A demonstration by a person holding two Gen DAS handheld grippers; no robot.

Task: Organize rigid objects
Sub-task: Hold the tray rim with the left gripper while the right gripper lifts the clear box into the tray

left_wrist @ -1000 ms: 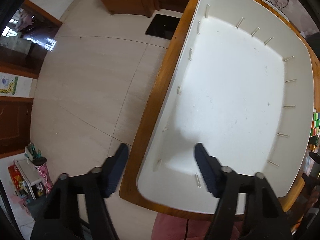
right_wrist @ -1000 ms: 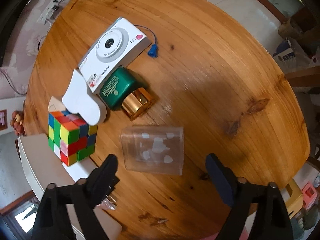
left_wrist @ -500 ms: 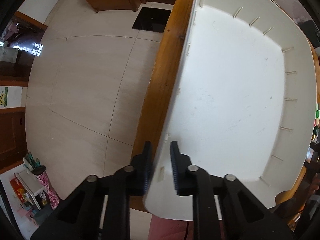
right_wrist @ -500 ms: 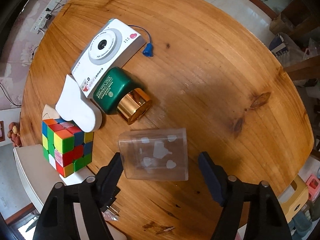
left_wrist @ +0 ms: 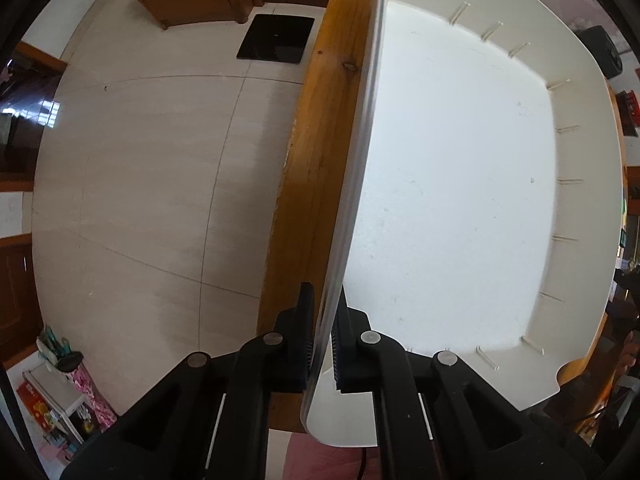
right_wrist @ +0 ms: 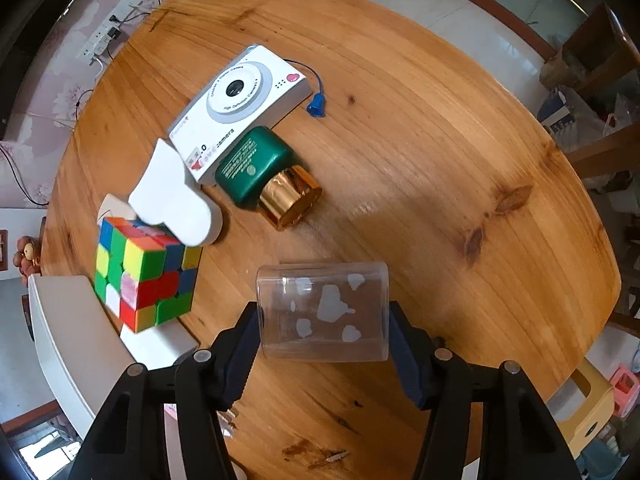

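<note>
Your left gripper (left_wrist: 321, 340) clamps the white bin (left_wrist: 460, 184) wall at the tabletop (right_wrist: 400, 120) edge. Your right gripper's (right_wrist: 324, 354) jaws are closing around the clear cup (right_wrist: 324, 312), with the cube (right_wrist: 140, 272) and green bottle (right_wrist: 260, 168) nearby.

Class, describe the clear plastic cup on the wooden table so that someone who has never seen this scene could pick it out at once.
On the round wooden table, look at the near edge, between the closing jaws of the right gripper. There a cup lies on its side, apart from the cluster of cube, camera and green bottle. It alone is see-through, with pale heart-like patches.
</note>
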